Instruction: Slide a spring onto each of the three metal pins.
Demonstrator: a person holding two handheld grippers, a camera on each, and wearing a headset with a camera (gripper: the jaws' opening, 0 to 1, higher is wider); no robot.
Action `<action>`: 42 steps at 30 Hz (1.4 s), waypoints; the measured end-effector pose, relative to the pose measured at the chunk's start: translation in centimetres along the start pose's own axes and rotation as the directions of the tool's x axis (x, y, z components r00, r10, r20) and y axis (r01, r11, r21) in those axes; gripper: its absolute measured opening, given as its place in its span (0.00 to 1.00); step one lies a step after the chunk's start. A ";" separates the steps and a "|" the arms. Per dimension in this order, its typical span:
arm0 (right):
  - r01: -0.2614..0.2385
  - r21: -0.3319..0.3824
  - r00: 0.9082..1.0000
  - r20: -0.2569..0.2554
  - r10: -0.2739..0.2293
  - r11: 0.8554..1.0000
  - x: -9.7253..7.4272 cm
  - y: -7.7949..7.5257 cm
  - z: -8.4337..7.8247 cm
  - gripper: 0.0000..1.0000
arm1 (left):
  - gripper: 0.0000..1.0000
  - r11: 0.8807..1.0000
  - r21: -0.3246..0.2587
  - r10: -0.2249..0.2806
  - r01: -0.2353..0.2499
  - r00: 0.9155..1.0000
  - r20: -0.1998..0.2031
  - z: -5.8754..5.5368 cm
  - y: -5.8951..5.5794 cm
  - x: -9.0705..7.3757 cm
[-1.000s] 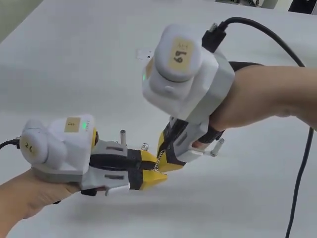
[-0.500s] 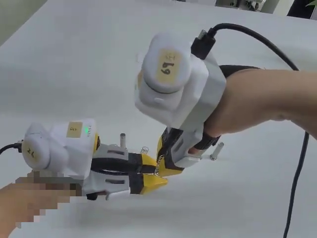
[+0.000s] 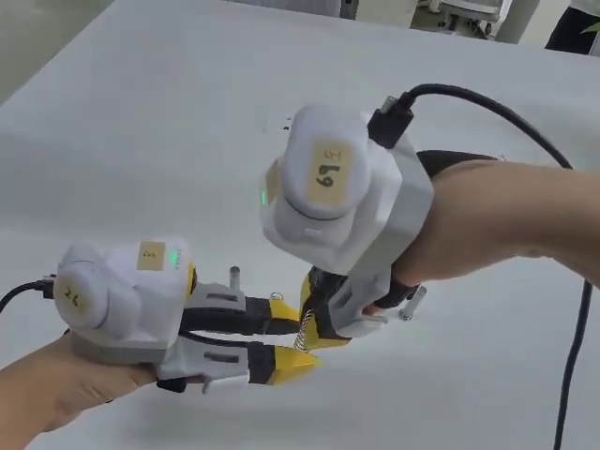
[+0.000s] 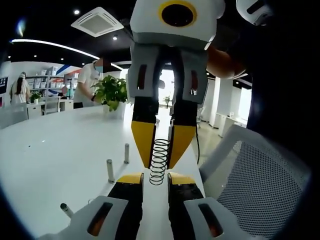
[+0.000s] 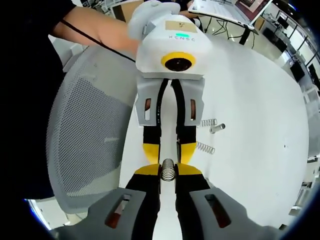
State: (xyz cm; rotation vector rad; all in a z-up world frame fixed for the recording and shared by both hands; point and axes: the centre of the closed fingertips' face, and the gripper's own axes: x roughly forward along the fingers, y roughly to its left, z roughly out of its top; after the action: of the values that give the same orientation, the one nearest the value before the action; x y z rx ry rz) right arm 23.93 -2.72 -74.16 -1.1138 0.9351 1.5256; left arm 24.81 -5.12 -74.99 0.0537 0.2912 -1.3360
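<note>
Over the last second the person's head has swung, but the two tools have hardly moved against each other: they were tip to tip over the white table [image 3: 141,131] and they still are. The one real difference is that more of the small coiled steel spring [image 4: 159,161] now shows in the gap between them.

The right gripper [image 3: 319,324] comes down from the far right with its yellow-tipped jaws pressed together on the upper part of that spring. The left gripper [image 3: 285,336] reaches in from the near left. Its jaws stand a little apart with the spring's lower end between them, and I cannot tell whether they pinch it.

So the spring is up in the air, on no pin. Off to the far side stand short grey metal pins, a farther pin [image 4: 126,152] and a nearer pin [image 4: 110,170], both bare. A third pin [image 4: 65,208] sits closer in, also bare. Two loose springs [image 5: 209,122] lie on the table. It looks like a handover or regrip, with all three pins left to do.
</note>
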 end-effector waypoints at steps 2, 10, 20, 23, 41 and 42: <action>0.009 0.002 1.000 -0.006 -0.009 1.000 0.2 -0.2 -0.5 0.07 | 0.13 1.000 0.000 0.012 -0.012 1.000 -0.010 -0.3 0.4 -0.6; 0.025 0.000 0.999 -0.043 -0.025 1.000 0.9 -0.3 -2.0 0.07 | 0.15 0.998 -0.008 0.059 -0.059 0.997 -0.052 -1.3 1.4 -2.9; 0.036 0.027 0.999 -0.024 -0.036 0.999 1.5 0.0 -3.6 0.08 | 0.21 0.994 -0.024 0.109 -0.109 0.994 -0.026 -0.6 1.7 -4.3; 0.041 0.031 0.999 -0.029 -0.040 0.999 1.4 -0.1 -4.1 0.08 | 0.24 0.991 -0.029 0.134 -0.134 0.991 -0.026 -0.7 2.2 -4.6; 0.064 0.087 0.998 0.011 -0.066 0.994 1.1 -0.2 -5.7 0.08 | 0.61 0.963 -0.036 0.262 -0.266 0.961 -0.090 -2.6 3.3 -7.9; 0.064 0.091 0.998 0.010 -0.065 0.994 1.1 -0.2 -5.8 0.08 | 0.62 0.962 -0.038 0.267 -0.271 0.960 -0.088 -2.5 3.3 -8.0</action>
State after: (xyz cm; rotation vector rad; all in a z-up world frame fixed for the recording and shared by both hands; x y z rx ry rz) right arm 25.21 -7.88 -76.84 -1.0587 0.9411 1.4226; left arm 25.93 3.78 -75.92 0.1028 0.3729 -1.0563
